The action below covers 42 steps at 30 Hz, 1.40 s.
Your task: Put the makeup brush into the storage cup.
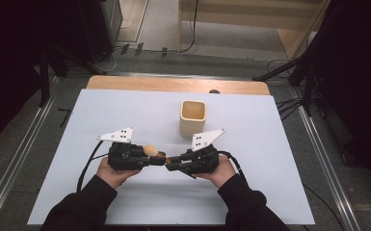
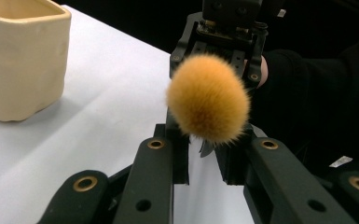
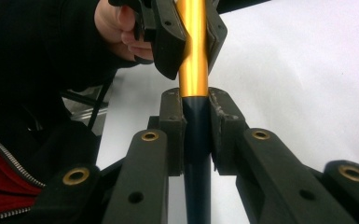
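Brush (image 1: 152, 150), a makeup one by the look of it, with a round orange puff of bristles, a gold metal collar and a dark handle, is held off the table between the two grippers, lying roughly level in front of the person. I'd judge it light and easy to carry. The handle and collar look stiff and smooth, so they could slide in a loose pinch; the bristle head is soft and would crush or splay if squeezed. The sensible places to hold are the collar and the handle, which is where it is held now.

The left gripper (image 1: 160, 159) has its jaws pressed onto the gold collar, just behind the bristles; in the left gripper view the puff (image 2: 208, 105) stands above the jaw tips. The right gripper (image 1: 171, 163) pinches the dark handle (image 3: 196, 135) right below where gold meets dark, and in the right gripper view the two sets of jaws sit just beside each other along the shaft. Both hands meet near the middle of the white table (image 1: 270, 159).

A cream square cup (image 1: 193, 117) stands upright beyond the grippers, near but apart, its mouth open.
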Each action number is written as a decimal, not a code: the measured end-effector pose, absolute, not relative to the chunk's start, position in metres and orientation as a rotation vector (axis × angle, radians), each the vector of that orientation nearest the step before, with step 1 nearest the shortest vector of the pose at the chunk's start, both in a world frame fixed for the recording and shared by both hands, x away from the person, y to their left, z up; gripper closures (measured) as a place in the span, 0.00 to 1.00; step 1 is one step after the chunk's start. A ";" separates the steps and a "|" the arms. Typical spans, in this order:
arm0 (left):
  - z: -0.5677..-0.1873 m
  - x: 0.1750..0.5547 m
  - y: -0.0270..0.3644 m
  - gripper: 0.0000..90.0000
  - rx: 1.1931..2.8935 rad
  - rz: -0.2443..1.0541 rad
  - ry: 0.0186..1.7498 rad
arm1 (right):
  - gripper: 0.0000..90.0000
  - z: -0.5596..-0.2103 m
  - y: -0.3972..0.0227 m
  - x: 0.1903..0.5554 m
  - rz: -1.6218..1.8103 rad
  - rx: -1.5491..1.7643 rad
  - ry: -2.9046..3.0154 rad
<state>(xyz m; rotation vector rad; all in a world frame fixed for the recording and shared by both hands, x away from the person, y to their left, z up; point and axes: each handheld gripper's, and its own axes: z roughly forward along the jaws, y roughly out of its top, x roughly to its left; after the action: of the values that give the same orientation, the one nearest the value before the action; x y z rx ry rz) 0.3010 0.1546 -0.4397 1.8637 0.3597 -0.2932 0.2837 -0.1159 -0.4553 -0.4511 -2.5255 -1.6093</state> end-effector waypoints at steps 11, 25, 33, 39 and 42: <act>-0.437 0.302 0.155 0.89 1.854 -0.313 0.365 | 0.86 -0.455 -0.115 0.283 -1.623 -0.443 -2.516; -0.415 0.310 0.160 0.89 1.988 -0.297 0.359 | 0.46 -0.453 -0.114 0.281 -1.618 -0.479 -2.554; -0.392 0.321 0.150 0.89 2.179 -0.287 0.357 | 0.40 -0.456 -0.106 0.282 -1.633 -0.490 -2.569; -0.382 0.325 0.141 0.88 2.295 -0.251 0.332 | 0.43 -0.458 -0.100 0.284 -1.649 -0.519 -2.559; -0.380 0.325 0.133 0.88 2.352 -0.278 0.301 | 0.47 -0.459 -0.099 0.286 -1.658 -0.538 -2.538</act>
<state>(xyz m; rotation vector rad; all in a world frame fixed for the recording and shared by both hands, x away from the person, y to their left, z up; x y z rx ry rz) 0.3246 0.1326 -0.3804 2.3521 0.3009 -0.2782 0.2860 -0.0987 -0.4589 -0.5375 -2.5384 -1.6580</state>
